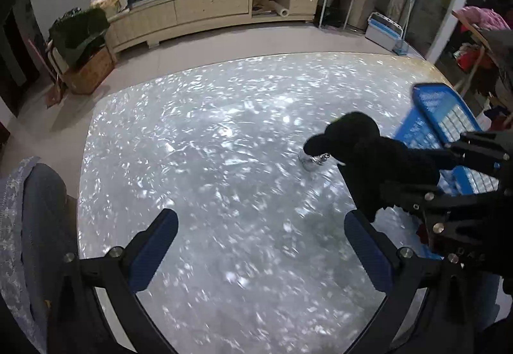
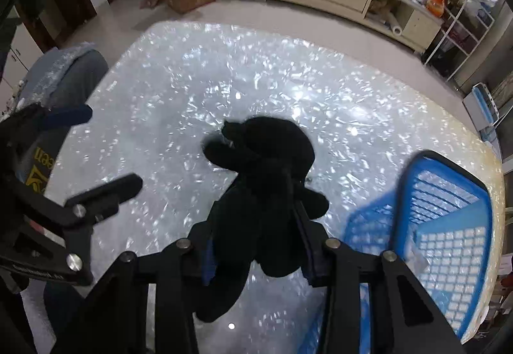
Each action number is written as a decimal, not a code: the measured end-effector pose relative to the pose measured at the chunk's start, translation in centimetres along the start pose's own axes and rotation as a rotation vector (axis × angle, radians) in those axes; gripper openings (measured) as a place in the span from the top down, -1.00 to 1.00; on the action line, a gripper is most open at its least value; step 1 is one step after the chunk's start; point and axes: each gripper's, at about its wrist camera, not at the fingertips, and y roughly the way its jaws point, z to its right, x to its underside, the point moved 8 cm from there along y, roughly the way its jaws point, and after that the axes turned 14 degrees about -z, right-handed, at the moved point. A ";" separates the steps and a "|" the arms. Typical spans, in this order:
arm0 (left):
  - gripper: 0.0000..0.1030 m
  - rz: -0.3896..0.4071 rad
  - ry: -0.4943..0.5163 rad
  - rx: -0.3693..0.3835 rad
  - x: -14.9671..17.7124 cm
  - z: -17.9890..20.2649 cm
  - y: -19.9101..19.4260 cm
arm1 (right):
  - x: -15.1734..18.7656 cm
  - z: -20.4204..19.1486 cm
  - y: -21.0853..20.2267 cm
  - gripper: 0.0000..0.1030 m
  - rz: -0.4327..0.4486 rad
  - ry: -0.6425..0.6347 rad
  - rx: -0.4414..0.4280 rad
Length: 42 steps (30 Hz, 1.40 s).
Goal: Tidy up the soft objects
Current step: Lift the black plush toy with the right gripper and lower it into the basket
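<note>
The right gripper (image 2: pixel 256 245) has its jaws closed in on a black plush toy (image 2: pixel 263 168), its blue pads pressing the toy's body from both sides, the head sticking out ahead of the fingertips above the shiny table (image 2: pixel 224 72). A blue basket (image 2: pixel 449 226) sits just right of these jaws. The left gripper (image 1: pixel 261 245) has its jaws spread wide with nothing between them

Both the left gripper (image 1: pixel 261 253) and right gripper (image 2: pixel 256 245) are black linkage frames with silver screws and blue-padded jaws.
</note>
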 end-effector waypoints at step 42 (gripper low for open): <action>-1.00 0.087 0.262 0.037 -3.9 19.8 -6.4 | 11.7 9.5 -11.8 0.27 0.244 0.066 0.047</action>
